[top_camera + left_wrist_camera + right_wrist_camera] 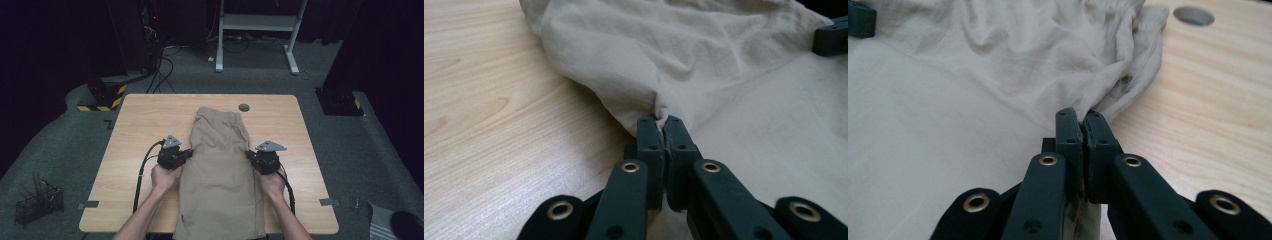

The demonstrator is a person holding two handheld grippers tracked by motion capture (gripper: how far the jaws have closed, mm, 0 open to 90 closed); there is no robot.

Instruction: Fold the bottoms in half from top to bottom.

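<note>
Lengthwise down mid-table lie the khaki trousers [220, 175], each side edge pinched by clamped jaws, left gripper [663, 125] and right gripper [1082, 120], a grip the high view blurs, bare table [145, 120] flanking both.

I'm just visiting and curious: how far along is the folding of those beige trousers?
Done so far: the beige trousers lie lengthwise on the table, seemingly folded leg over leg. In hand: the left gripper and right gripper are each shut on a pinch of cloth at opposite side edges, about midway along. Left: probably folding the garment across; no crosswise fold shows yet.
</note>
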